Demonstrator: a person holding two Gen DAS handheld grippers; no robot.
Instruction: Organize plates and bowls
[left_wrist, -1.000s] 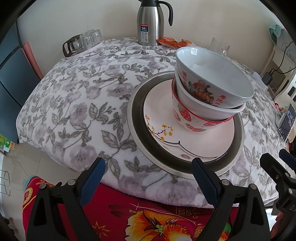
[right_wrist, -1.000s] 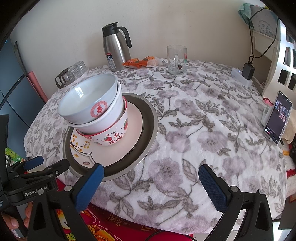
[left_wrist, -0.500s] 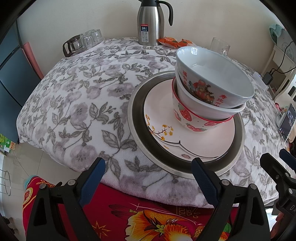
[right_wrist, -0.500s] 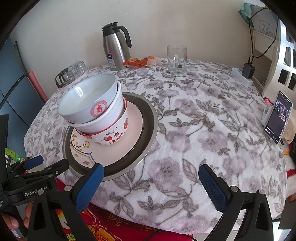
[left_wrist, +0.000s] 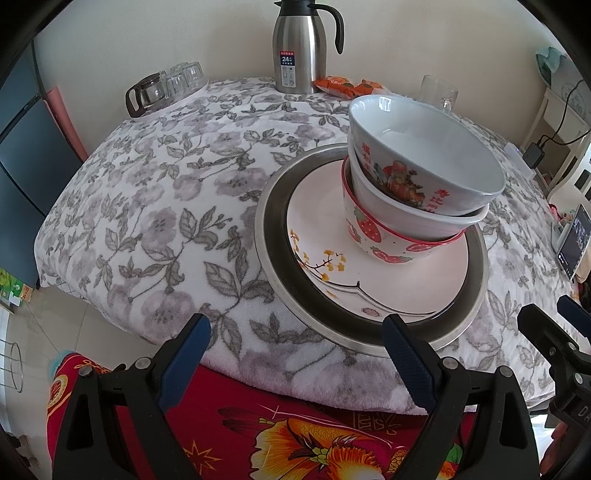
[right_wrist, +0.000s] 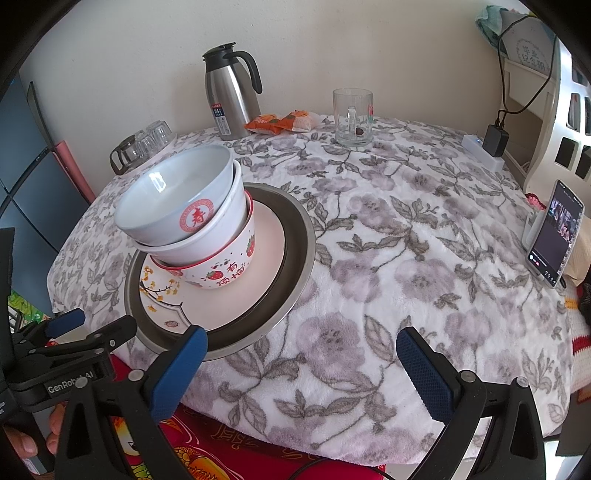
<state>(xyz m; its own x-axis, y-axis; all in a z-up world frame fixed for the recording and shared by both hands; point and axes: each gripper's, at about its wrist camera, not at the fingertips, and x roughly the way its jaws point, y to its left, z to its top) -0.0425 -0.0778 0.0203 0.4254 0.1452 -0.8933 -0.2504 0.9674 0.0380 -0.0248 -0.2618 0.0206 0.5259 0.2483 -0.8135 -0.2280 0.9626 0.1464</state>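
No change over the last second: three bowls (left_wrist: 417, 192) stay nested on the plate (left_wrist: 369, 273). Left hand-held gripper (left_wrist: 295, 354) and right hand-held gripper (right_wrist: 303, 358) still wide, empty; stack looks done.

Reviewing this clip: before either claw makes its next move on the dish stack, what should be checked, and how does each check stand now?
1. Left claw open and empty: ok.
2. Right claw open and empty: ok.
3. Top bowl sitting level: not ok, it tilts.
4. Three bowls nested, strawberry bowl lowest: ok.
5. Flowered plate inside the metal tray: ok.
6. Tray fully supported on the table: cannot tell; it lies near the front edge.
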